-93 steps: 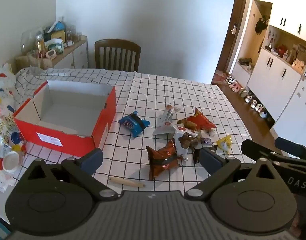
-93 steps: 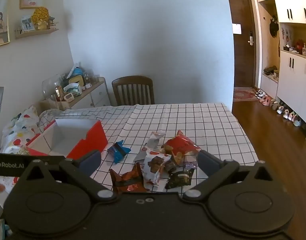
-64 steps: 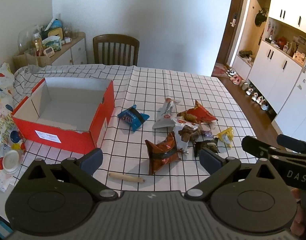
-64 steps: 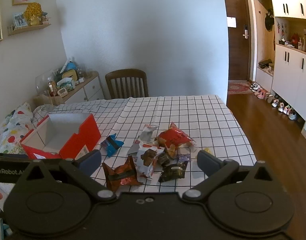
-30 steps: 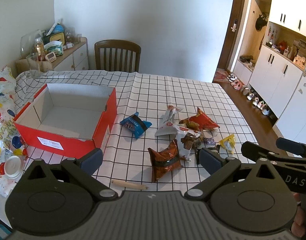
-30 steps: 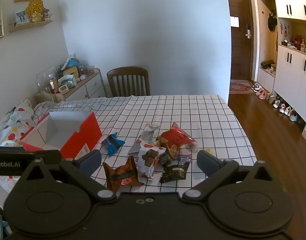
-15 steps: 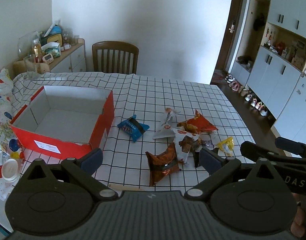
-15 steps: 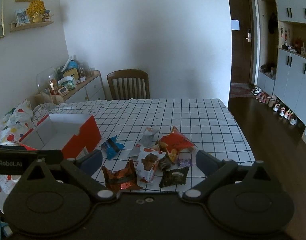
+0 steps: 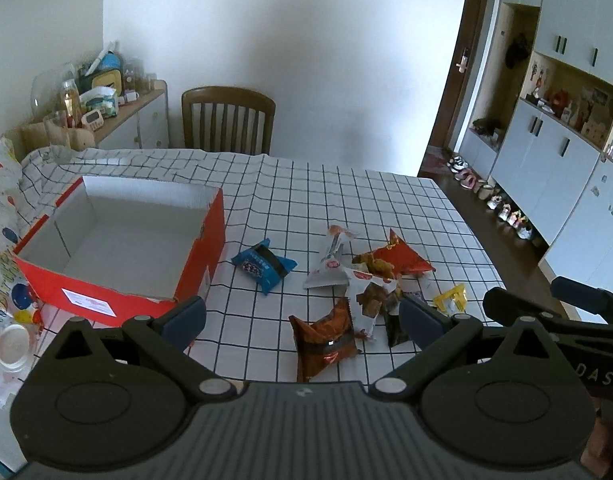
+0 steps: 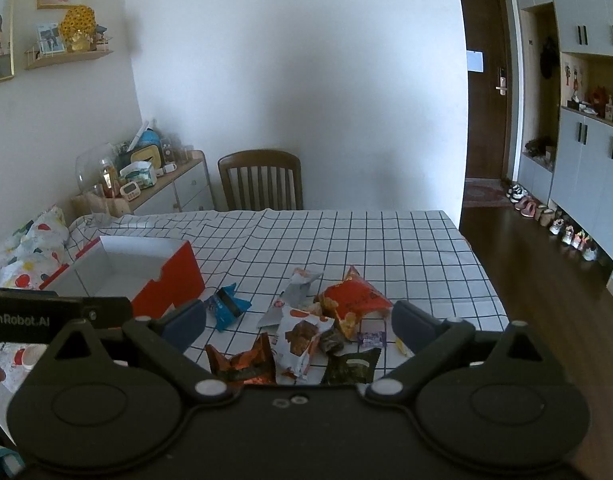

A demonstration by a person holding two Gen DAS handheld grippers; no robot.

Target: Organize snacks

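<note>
Checked cloth covers the bench (image 9: 346, 200); the snacks (image 9: 370, 280) still lie heaped right of the empty red box (image 9: 202, 248). Both views have risen slightly, and the left hand-held gripper (image 9: 302, 316) and right hand-held gripper (image 10: 298, 320) stay spread, holding nothing, so sorting hasn't begun.

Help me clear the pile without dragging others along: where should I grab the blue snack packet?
Judging by its pose, pinch the blue snack packet at its upturned sealed end, coming from above with the left hand-held gripper. It lies alone between the red box and the pile.
</note>
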